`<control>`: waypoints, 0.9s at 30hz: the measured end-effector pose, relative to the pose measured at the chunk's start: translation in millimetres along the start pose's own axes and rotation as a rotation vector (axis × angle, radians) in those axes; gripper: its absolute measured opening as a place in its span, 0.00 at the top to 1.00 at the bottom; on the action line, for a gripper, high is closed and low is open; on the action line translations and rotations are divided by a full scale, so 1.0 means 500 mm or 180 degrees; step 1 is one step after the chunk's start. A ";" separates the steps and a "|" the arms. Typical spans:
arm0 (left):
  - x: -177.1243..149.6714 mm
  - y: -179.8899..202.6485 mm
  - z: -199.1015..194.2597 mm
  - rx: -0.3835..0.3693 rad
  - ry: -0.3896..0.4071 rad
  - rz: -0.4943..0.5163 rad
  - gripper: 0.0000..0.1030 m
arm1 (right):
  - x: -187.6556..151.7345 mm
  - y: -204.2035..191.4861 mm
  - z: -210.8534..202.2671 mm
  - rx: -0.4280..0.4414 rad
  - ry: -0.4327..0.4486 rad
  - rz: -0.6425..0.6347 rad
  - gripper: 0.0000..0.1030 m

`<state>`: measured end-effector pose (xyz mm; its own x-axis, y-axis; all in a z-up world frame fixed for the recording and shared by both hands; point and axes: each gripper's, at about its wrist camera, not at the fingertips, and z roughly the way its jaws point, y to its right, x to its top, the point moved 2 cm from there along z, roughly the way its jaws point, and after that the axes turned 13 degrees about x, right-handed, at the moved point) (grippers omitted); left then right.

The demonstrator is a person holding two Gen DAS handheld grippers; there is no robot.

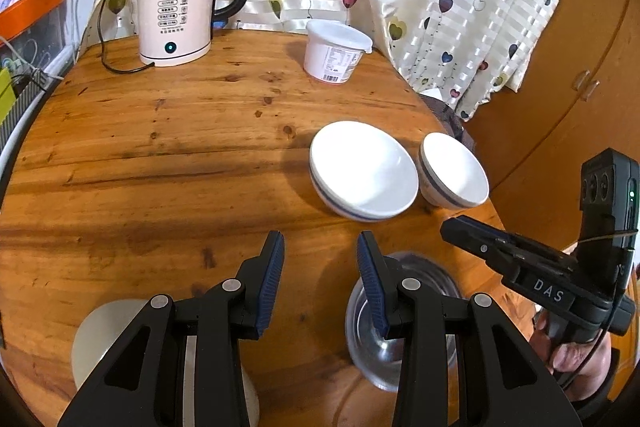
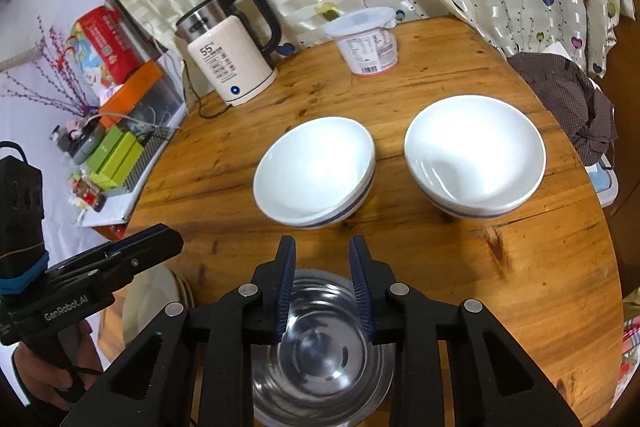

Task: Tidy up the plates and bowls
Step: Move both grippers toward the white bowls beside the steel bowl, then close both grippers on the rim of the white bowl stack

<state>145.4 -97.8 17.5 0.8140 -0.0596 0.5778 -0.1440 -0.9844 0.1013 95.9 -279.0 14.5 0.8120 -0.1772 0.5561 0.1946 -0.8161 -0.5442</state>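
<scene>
Both pairs of jaws stand apart and hold nothing: our right gripper (image 2: 322,247) hovers over the steel bowl (image 2: 320,351) at the near edge, our left gripper (image 1: 320,241) beside it above the cream plates (image 1: 100,335). Beyond sit two white bowls (image 2: 316,173) (image 2: 474,155), side by side, the second near the table (image 2: 540,267) rim. We judge a careless nudge could push it off, or a hard pinch on glazed rims could slip

Left tool (image 1: 320,259): fingers spread wide apart, pointing forward and level, nothing between the pads. Right tool (image 2: 322,267): fingers parted with a narrower gap, likewise empty; each tool is carried by a hand (image 1: 568,351) gripping its handle.
</scene>
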 end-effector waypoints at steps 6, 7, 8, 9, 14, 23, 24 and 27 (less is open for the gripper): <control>0.021 0.010 0.030 -0.0026 -0.0067 -0.0054 0.62 | 0.024 0.021 0.013 0.0016 0.0015 0.0052 0.74; 0.025 0.013 0.035 -0.0034 -0.0076 -0.0061 0.62 | 0.028 0.023 0.015 0.0017 0.0018 0.0057 0.74; 0.028 0.013 0.040 -0.0040 -0.0082 -0.0070 0.62 | 0.031 0.025 0.017 0.0019 0.0023 0.0065 0.74; 0.032 0.015 0.044 -0.0041 -0.0087 -0.0084 0.62 | 0.034 0.027 0.019 0.0019 0.0025 0.0072 0.74; 0.049 0.019 0.064 -0.0047 -0.0100 -0.0138 0.62 | 0.050 0.038 0.035 0.0020 0.0028 0.0116 0.74; 0.063 0.035 0.112 -0.0081 -0.0187 -0.0134 0.62 | 0.068 0.060 0.066 0.0021 0.0004 0.0204 0.74; 0.065 0.036 0.118 -0.0079 -0.0194 -0.0134 0.62 | 0.069 0.063 0.069 0.0022 -0.0001 0.0213 0.74; 0.069 0.037 0.133 -0.0079 -0.0227 -0.0143 0.62 | 0.072 0.067 0.078 0.0021 -0.0016 0.0226 0.75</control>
<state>208.1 -129.2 -14.8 0.8578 -0.0279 0.5132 -0.1195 -0.9820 0.1464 153.0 -291.4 -8.1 0.8266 -0.2318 0.5129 0.1401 -0.7978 -0.5864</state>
